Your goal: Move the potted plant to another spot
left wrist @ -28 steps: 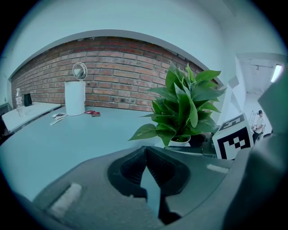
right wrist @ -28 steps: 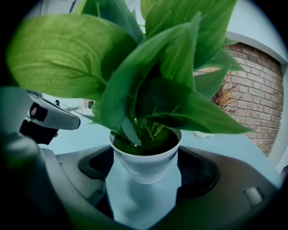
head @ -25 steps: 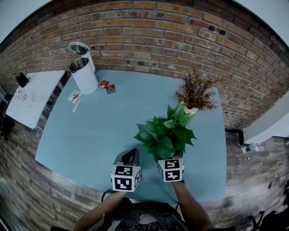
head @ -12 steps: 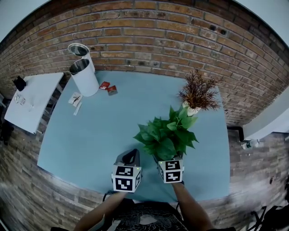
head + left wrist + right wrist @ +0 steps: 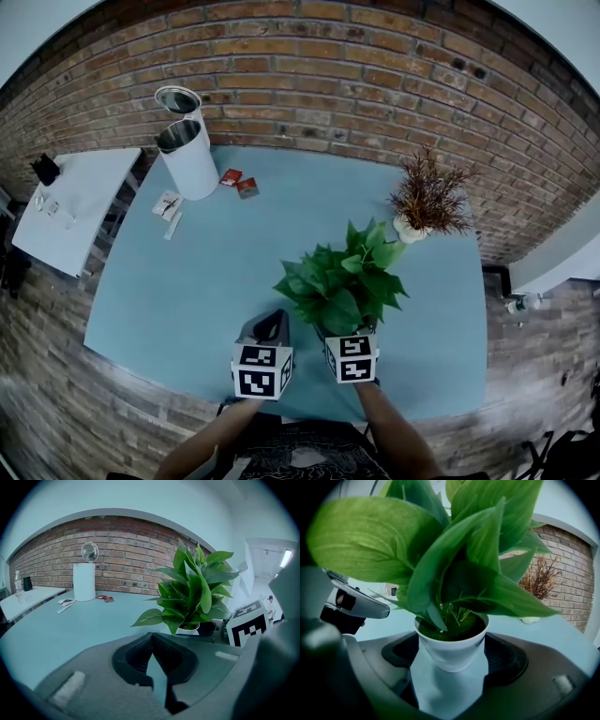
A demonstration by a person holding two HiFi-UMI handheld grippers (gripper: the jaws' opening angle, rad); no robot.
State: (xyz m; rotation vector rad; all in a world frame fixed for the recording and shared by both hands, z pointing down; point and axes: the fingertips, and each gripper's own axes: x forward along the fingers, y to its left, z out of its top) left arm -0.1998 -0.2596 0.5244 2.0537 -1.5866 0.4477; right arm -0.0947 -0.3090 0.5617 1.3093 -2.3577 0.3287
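The potted plant [image 5: 339,286] has broad green leaves and a small white pot [image 5: 451,651]. It stands out at the near middle of the blue table [image 5: 216,272]. My right gripper [image 5: 347,333] is shut on the pot, one jaw on each side of it, and the leaves hide its tips in the head view. In the right gripper view the pot seems slightly off the tabletop. My left gripper [image 5: 270,324] hovers just left of the plant [image 5: 194,592], shut with nothing in it [image 5: 151,641].
A dried brown plant [image 5: 429,199] in a white pot stands at the far right of the table. A white cylindrical bin [image 5: 187,150] with raised lid is at the far left, with red packets [image 5: 239,181] and white wrappers [image 5: 169,206] beside it. A brick wall lies behind.
The green plant, held in my right gripper, has moved away from the dried plant toward the left; their leaves no longer overlap. The left gripper stays put.
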